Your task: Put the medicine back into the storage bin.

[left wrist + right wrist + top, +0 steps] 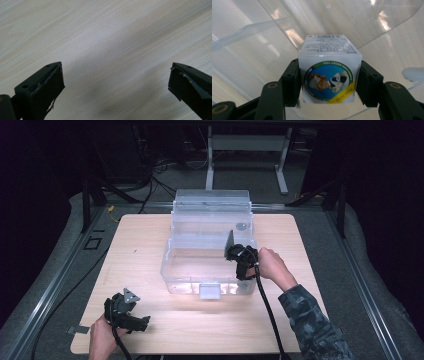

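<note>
A small white carton (329, 75) with a round blue and green picture label and a barcode on top sits squeezed between the black jaws of my right gripper (330, 65). In the high view the right gripper (235, 254) reaches over the right wall of a clear plastic bin (167, 265), pointing left into it. Through the carton's surroundings I see the bin's clear wall (262, 37) and wood below. My left gripper (142, 321) rests low near the table's front left corner, far from the bin. Its jaws (116, 66) stand wide apart over bare wood.
The bin's clear lid (212, 202) stands raised at the back, and a pale latch (209, 291) hangs at its front wall. The light wooden table (200, 325) stops just behind the hands. Black cables trail from both grippers. A metal frame and dark floor lie beyond.
</note>
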`<state>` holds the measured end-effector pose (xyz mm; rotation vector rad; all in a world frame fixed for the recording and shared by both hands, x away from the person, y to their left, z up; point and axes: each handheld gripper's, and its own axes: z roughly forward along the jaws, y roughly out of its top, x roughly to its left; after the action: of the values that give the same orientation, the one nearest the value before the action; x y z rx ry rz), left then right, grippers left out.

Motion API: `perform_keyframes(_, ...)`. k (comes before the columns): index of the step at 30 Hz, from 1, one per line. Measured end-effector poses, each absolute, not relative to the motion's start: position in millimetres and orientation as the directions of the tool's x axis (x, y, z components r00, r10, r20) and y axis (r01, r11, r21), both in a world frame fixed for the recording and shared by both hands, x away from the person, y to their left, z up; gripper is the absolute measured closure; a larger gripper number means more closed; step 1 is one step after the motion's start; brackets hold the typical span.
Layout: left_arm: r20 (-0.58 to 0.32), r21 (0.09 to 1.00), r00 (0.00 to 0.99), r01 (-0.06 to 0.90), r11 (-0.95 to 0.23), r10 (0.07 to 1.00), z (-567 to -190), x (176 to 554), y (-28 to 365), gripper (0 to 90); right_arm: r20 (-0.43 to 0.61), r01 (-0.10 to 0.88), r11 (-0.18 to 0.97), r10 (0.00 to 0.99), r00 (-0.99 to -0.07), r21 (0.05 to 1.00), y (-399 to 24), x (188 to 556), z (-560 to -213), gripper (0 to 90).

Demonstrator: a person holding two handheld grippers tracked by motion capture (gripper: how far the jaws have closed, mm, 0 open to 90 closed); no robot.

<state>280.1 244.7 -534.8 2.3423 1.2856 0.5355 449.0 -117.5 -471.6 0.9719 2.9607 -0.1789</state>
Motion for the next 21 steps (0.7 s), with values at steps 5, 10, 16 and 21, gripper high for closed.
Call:
perform_keyframes(5, 0.134, 0.524, 0.501, 0.696, -0.491, 0.855, -534.7, 280.1, 244.4, 0.1, -0.053, 0.595, 0.797, 0.593, -0.804, -0.104, -117.8, 448.9, -471.8, 44.4)
perform_keyframes(10, 0.134, 0.523, 0.503, 0.696, -0.492, 0.854, -534.2, 280.0, 244.4, 0.1, -0.066, 0.595, 0.797, 0.591, -0.804, -0.102, -118.5, 448.3, -469.1, 44.0)
perform_keyframes(16, 0.138, 0.524, 0.502, 0.694, -0.493, 0.854, -533.2, 280.0, 245.1, 0.0, -0.059, 0.6, 0.799, 0.598, -0.799, -0.03, -123.2, 444.2, -459.9, 38.1)
perform_keyframes(21, 0.136, 0.528, 0.504, 0.692, -0.493, 0.853, -532.4, 280.0, 245.0, 0.1, -0.065, 0.606, 0.791, 0.611, -0.789, 0.08, -132.8, 436.5, -445.4, 31.2)
